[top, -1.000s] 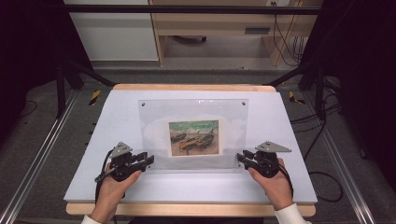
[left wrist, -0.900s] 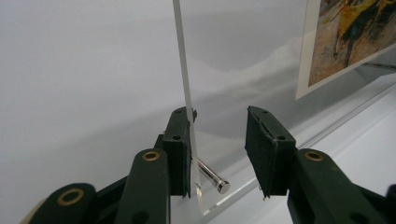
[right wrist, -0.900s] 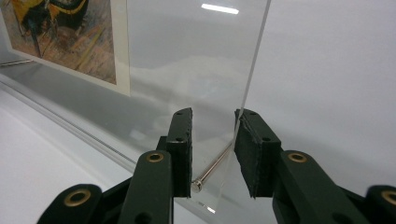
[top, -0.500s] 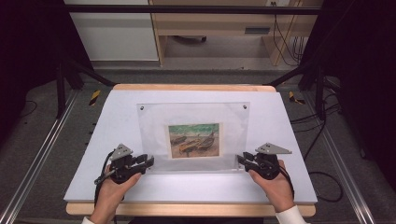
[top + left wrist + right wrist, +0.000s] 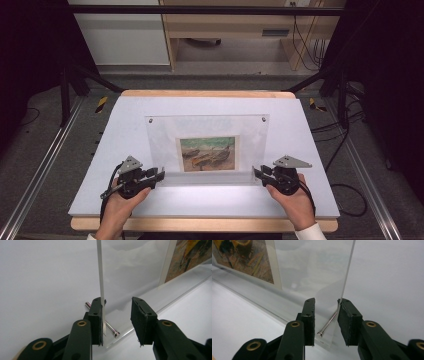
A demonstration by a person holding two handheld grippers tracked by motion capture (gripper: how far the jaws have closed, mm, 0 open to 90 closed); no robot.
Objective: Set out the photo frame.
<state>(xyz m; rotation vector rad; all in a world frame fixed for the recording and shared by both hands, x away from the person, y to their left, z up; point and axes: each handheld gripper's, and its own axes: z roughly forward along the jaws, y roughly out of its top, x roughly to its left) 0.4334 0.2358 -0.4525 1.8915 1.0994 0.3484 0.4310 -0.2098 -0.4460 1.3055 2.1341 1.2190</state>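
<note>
while resting flat near the middle of the white surface (image 5: 120,130), clear acrylic frame (image 5: 207,127) with a painted boat picture (image 5: 208,153) sandwiched at its centre, near edge facing the person. two small screws at the far corners, left screw (image 5: 150,120) and right screw (image 5: 264,119). near left corner of the frame met by the left tool (image 5: 159,174), held in the left hand (image 5: 120,205); near right corner met by the right tool (image 5: 258,172), held in the right hand (image 5: 295,200). grey three-cornered plate on top of each tool.

seen from the left gripper view: left tool (image 5: 117,320) with jaws apart, spanning the frame's corner; one pad (image 5: 97,320) touching the pane's side edge, the other pad (image 5: 140,322) standing clear over the pane, not pressing. silver corner bolt (image 5: 110,327) lying just beyond the touching pad. strip of the picture (image 5: 190,257) visible at upper right.

seen from the right gripper view: right tool (image 5: 326,321) likewise open, jaws either side of the frame's corner edge; one pad (image 5: 347,320) at or very near the pane's edge, contact hard to tell; the other pad (image 5: 309,320) apart from it. second silver bolt (image 5: 329,323) slanting between the jaws under the clear pane. picture (image 5: 244,257) at upper left.

neither tool clamped on the frame.
</note>
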